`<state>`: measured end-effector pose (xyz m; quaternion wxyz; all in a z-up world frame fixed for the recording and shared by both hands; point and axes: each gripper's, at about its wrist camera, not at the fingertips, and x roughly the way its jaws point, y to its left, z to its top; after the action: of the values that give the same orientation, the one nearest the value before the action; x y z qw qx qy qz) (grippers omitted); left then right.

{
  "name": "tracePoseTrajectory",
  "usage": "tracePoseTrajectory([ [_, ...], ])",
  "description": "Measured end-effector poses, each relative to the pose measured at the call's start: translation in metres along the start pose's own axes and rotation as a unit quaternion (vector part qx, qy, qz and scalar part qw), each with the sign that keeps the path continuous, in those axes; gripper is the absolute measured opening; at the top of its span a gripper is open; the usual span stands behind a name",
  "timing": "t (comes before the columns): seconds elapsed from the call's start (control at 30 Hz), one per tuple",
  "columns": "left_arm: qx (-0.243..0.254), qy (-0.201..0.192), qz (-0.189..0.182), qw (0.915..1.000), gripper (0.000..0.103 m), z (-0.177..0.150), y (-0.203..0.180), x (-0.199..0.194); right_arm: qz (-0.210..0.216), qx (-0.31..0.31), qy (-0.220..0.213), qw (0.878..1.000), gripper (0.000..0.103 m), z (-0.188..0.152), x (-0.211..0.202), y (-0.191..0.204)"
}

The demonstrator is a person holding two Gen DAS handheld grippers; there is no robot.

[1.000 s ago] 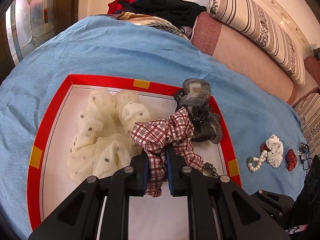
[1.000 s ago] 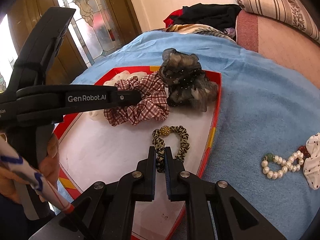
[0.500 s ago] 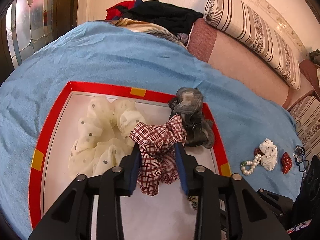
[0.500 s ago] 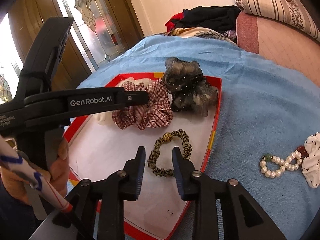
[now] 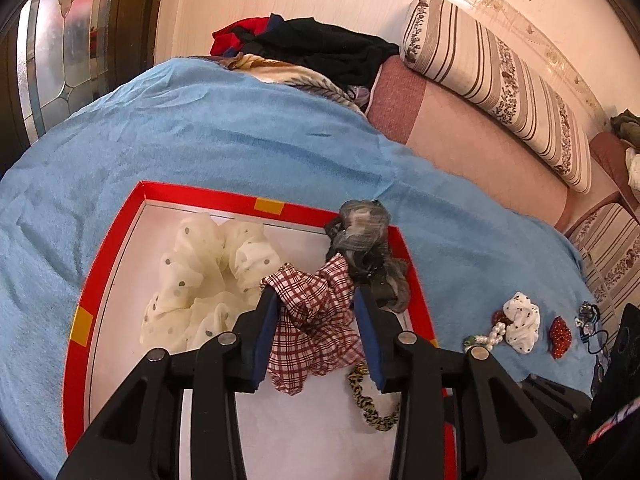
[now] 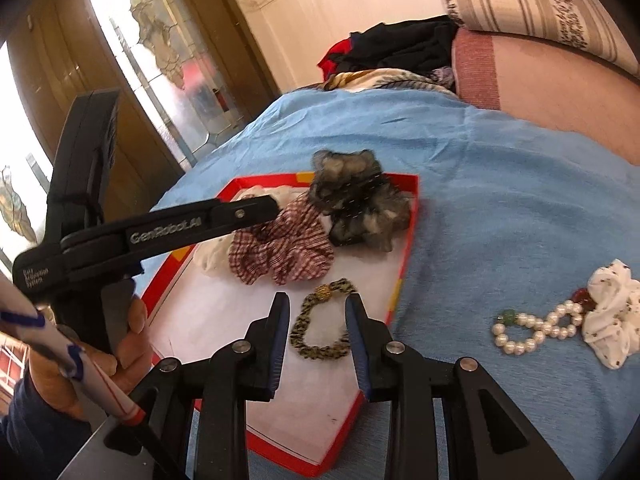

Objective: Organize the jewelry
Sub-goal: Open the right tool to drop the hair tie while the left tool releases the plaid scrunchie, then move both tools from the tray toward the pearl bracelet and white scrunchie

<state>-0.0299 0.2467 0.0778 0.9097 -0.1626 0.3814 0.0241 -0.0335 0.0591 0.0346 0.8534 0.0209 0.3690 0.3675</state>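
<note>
- We count four hair ties in the red-rimmed tray [image 5: 105, 256]: a cream dotted scrunchie [image 5: 204, 280], a plaid scrunchie [image 5: 316, 320], a grey gauzy scrunchie [image 5: 366, 248] and a leopard band [image 6: 318, 330] with a gold bead.
- Our left gripper [image 5: 316, 334] stands wide, one finger on each side of the plaid scrunchie, gripping nothing; the plaid one lies in the tray, overlapping the cream one at 9 o'clock and the grey one at 1 o'clock.
- Our right gripper [image 6: 318, 344] is also wide, and the leopard band lies on the tray floor between its fingers (free of both, as far as we can tell).
- Off the tray at 3 o'clock we count one pearl bracelet [image 6: 536, 328], one white dotted scrunchie [image 6: 612, 312] touching it, one red clip [image 5: 560, 336] and a dark tangle [image 5: 588, 318] we cannot identify.
- Everything rests on a fuzzy blue blanket [image 5: 240, 136]; at 12 o'clock are heaped clothes [image 5: 316, 48], a striped bolster [image 5: 500, 80] and a stained-glass door [image 6: 168, 64].
- The tray floor is smooth and white; the scrunchies are soft, ruffled cloth.
</note>
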Motion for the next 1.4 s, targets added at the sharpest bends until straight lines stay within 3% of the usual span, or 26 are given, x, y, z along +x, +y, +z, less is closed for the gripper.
tracePoseTrajectory([
  [0.73,0.041,-0.024,-0.022,0.9986,0.038,-0.008,-0.057,-0.013,-0.025,0.080,-0.053,0.995,0.033,0.004,-0.089,-0.060],
  [0.9,0.034,-0.032,-0.008,0.9989,0.053,-0.005,-0.052,-0.016,-0.028,0.094,-0.064,0.993,0.033,0.002,-0.105,-0.071],
  [1.0,0.016,-0.028,0.003,0.9995,0.057,-0.003,-0.040,-0.015,-0.029,0.100,-0.069,0.992,0.034,0.001,-0.113,-0.077],
  [1.2,-0.027,-0.030,0.023,0.9989,0.058,-0.002,-0.016,-0.019,-0.028,0.109,-0.087,0.990,0.035,0.003,-0.129,-0.086],
  [1.4,-0.001,-0.057,0.019,0.9982,0.058,-0.007,-0.039,-0.035,-0.032,0.127,-0.118,0.984,0.035,0.006,-0.159,-0.104],
])
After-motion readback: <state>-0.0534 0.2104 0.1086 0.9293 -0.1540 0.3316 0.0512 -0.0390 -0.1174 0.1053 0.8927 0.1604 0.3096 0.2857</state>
